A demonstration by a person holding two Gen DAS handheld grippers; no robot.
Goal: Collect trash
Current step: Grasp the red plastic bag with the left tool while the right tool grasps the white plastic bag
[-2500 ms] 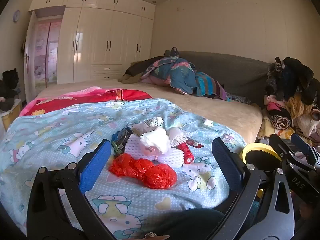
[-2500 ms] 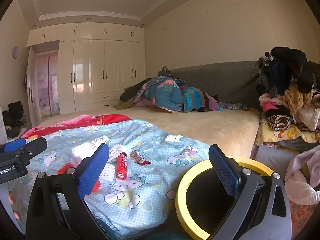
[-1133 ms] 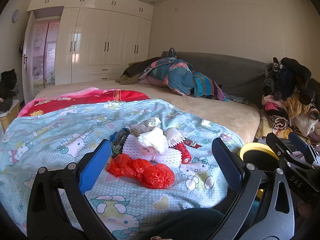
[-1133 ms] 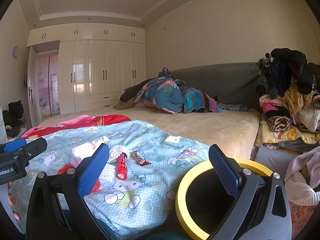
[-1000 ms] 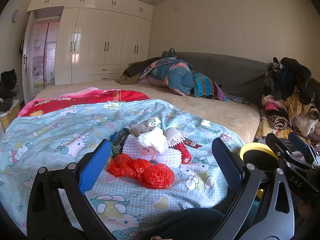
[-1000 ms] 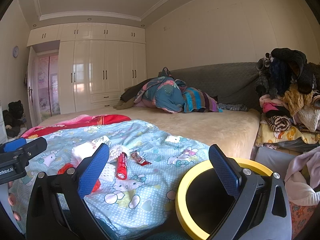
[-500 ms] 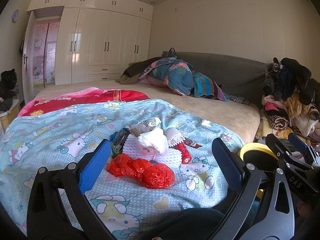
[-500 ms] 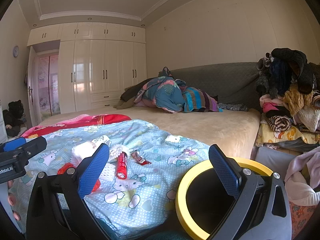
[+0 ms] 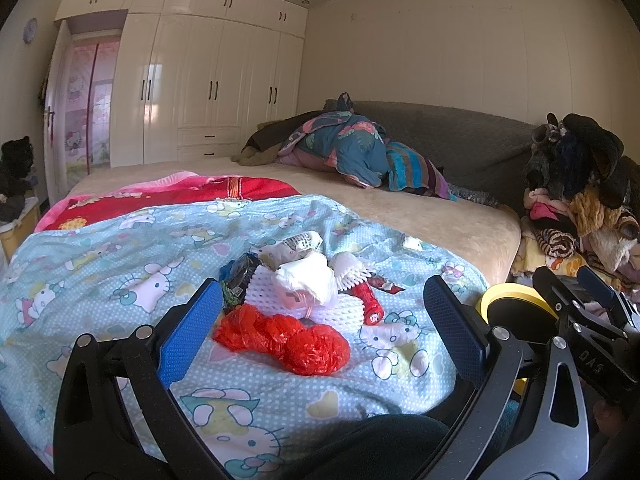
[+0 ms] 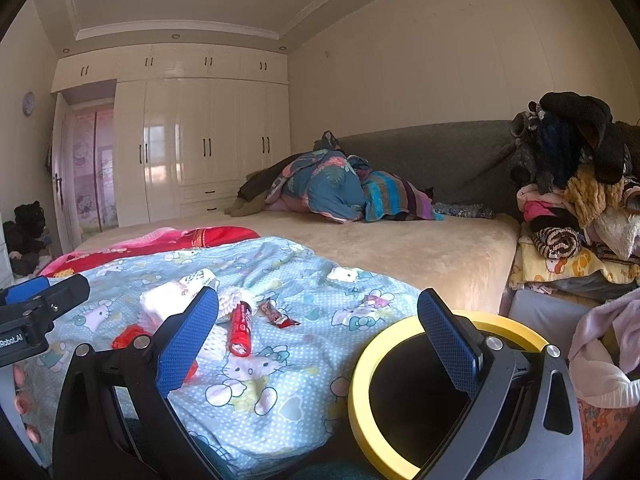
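Nothing has shifted since earlier. Left gripper (image 9: 320, 320) and right gripper (image 10: 318, 330) hover empty, jaws apart. Trash pile (image 9: 304, 288) lies frame-centre on the bed's blanket (image 9: 120, 256); yellow-rimmed bin (image 10: 362, 384) at lower right.

The left gripper (image 9: 320, 324) has eased slightly nearer the trash pile (image 9: 304, 288), jaws wide.

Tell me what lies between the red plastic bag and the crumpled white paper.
White foam netting, seen in the left wrist view, between red plastic bag and crumpled white paper.
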